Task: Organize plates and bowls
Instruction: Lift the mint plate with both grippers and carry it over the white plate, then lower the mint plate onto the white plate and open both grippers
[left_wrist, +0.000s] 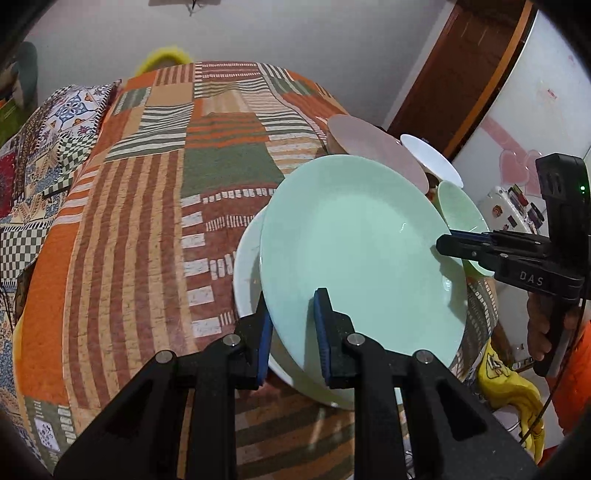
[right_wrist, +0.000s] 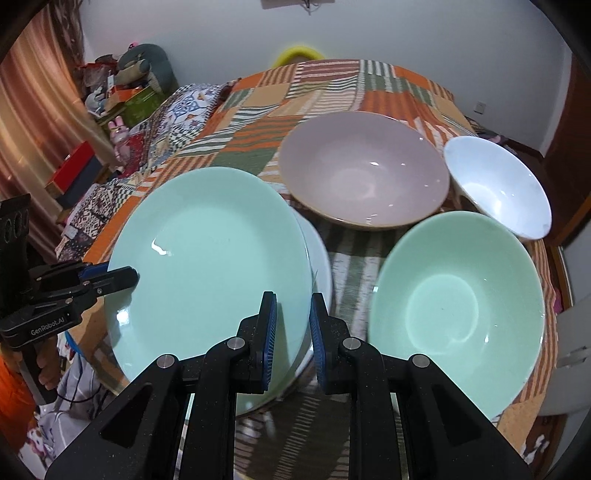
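Observation:
A mint green plate (left_wrist: 354, 251) (right_wrist: 210, 258) is held above a white plate (left_wrist: 247, 273) (right_wrist: 317, 254) on the patchwork cloth. My left gripper (left_wrist: 293, 332) straddles the green plate's near rim, one pad above it and one below. It also shows at the left of the right wrist view (right_wrist: 122, 277). My right gripper (right_wrist: 291, 332) straddles the opposite rim and shows in the left wrist view (left_wrist: 443, 243). A pink bowl (right_wrist: 364, 170), a white bowl (right_wrist: 498, 184) and a green bowl (right_wrist: 458, 306) stand to the right.
The table is covered with an orange, green and brown patchwork cloth (left_wrist: 147, 221). A second patterned cloth (left_wrist: 48, 147) hangs at the left. A fridge (left_wrist: 517, 122) and a door stand at the right. A yellow cloth (left_wrist: 509, 387) hangs below the table edge.

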